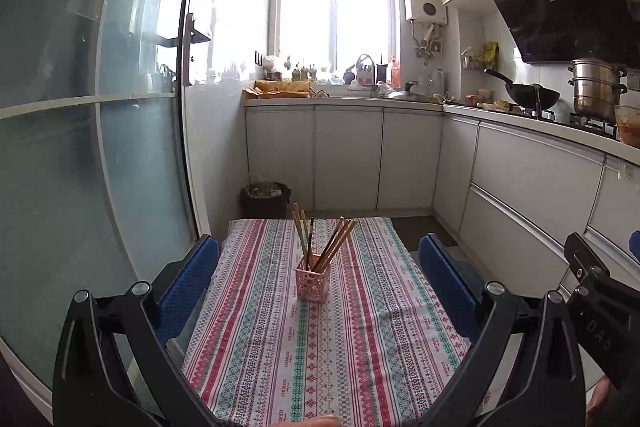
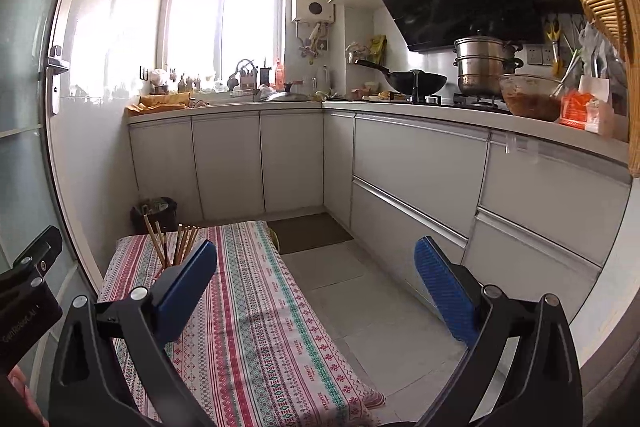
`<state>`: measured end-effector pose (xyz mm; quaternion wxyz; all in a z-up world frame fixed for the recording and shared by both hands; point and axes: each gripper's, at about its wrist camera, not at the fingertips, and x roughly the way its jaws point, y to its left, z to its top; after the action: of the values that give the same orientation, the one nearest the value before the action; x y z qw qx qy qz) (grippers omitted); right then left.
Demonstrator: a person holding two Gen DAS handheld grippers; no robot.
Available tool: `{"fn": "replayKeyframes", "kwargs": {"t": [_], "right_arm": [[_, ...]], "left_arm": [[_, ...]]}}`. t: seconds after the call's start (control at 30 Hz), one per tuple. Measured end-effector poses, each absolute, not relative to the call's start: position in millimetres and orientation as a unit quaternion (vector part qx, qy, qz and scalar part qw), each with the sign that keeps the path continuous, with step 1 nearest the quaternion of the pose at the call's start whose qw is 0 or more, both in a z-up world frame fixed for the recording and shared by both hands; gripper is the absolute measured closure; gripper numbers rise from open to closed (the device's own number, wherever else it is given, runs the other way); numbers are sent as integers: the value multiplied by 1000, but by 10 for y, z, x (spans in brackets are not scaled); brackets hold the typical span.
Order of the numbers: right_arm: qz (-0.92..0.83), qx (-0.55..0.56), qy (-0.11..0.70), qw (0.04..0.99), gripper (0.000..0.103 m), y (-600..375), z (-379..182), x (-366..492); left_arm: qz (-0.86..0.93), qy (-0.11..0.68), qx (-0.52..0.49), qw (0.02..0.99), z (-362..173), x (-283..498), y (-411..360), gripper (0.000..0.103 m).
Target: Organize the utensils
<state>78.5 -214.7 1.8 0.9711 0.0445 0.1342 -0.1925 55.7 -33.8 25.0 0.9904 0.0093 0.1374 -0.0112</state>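
Note:
A small pink lattice basket [image 1: 312, 284] stands on the table with the striped patterned cloth [image 1: 340, 347]. Several wooden chopsticks [image 1: 334, 247] stand in it, leaning left and right. My left gripper [image 1: 320, 267] is open and empty, held back above the near half of the table, the basket between its blue pads [image 1: 188, 279]. My right gripper [image 2: 316, 279] is open and empty, off the table's right side over the floor. In the right wrist view the chopsticks [image 2: 182, 241] show behind the left pad [image 2: 188, 287], which hides the basket.
White kitchen cabinets [image 1: 348, 155] run along the back and right. A dark bin [image 1: 265, 201] stands behind the table. A frosted glass door [image 1: 100, 147] is at the left. A wok [image 2: 412, 81], a steel pot [image 2: 486, 67] and a glass bowl [image 2: 530, 99] sit on the counter.

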Motion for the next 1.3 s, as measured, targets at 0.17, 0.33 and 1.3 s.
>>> {"fn": "replayKeyframes", "kwargs": {"t": [0.17,0.33,1.3], "right_arm": [[-188,43,131,972,6,-2127,32,761],[-183,47,131,973,6,-2125,24,751],[-163,62,136,975,6,-2111,-5,757]], "left_arm": [[-6,139,2,990,274,547,-311,7],[-1,138,1,990,271,547,-267,7],[2,153,-15,988,254,532,-218,7]]}}
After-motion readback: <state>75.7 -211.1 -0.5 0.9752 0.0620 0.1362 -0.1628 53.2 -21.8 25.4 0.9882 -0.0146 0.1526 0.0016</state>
